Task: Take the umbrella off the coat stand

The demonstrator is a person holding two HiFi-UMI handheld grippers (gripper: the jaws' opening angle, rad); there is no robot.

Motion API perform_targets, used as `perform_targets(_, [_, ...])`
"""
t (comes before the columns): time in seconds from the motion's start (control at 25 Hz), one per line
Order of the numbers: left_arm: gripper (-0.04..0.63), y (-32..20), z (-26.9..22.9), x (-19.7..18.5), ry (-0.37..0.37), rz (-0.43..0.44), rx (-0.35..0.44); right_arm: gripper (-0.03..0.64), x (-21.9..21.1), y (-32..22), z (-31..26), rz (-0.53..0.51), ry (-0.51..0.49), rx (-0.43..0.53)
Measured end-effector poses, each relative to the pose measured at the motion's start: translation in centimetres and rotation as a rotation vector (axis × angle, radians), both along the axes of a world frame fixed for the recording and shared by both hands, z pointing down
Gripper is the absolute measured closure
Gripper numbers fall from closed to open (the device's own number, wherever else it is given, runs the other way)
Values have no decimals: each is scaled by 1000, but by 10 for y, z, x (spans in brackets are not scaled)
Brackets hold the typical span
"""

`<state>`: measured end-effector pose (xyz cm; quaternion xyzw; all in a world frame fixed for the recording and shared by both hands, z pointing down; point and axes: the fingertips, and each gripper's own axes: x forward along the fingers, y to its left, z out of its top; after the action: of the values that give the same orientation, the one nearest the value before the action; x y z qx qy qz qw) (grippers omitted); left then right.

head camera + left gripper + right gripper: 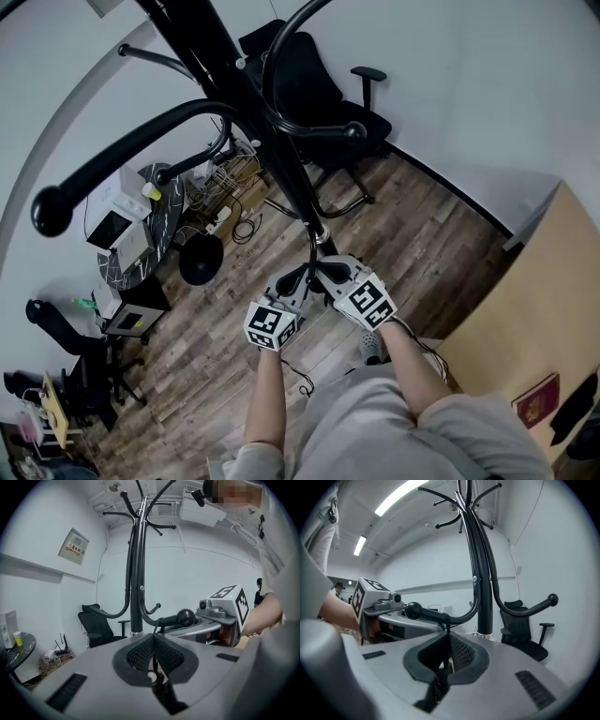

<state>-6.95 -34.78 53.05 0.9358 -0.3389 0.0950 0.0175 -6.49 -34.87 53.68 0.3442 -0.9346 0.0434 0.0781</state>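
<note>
The left gripper and the right gripper sit side by side at the centre of the head view, right in front of the black pole of the coat stand. Their marker cubes face the camera.

In the left gripper view the jaws are together at mid-frame. A thin dark strap is pinched between them and runs up to a ball-ended hook just above and to the right. The other gripper is close behind that hook.

In the right gripper view the jaws are likewise pressed together on the same strap. It rises from their tips to the hook, which reaches toward the left of that frame from the pole.

The strap hangs over this low hook. The body of the umbrella cannot be made out, as the grippers cover whatever hangs below the strap.

In the head view a black office chair stands at upper centre on the wooden floor. A dark round table with small things on it is at the left.
</note>
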Motion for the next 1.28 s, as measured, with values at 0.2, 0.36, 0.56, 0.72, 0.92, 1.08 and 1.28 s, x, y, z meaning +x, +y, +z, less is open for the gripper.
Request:
perform_targets(0.2, [574,0,-2,1,-37,-59,29,603,7,2,-1,146,34,30])
perform_targets(0.36, [574,2,-5,-4,-29,-115,60,604,12,7,-2,215,26,34])
perform_targets(0.56, [574,2,-6,-7,-47,-144,76,606,23,10,-5,280,40,42])
perform_targets(0.72, [574,-1,-11,-12,-59,-174,82,606,25,10,-10,328,53,63])
perform_targets(0.92, [572,0,-14,-9,-33,-186,89,606,33,13,-12,336,71,56])
perform_targets(1.08, [572,0,-19,-14,-43,-193,116,606,31,15,-18,340,76,75])
perform_targets(1.28, [572,1,-22,-12,-50,-201,107,606,33,19,-24,344,88,91])
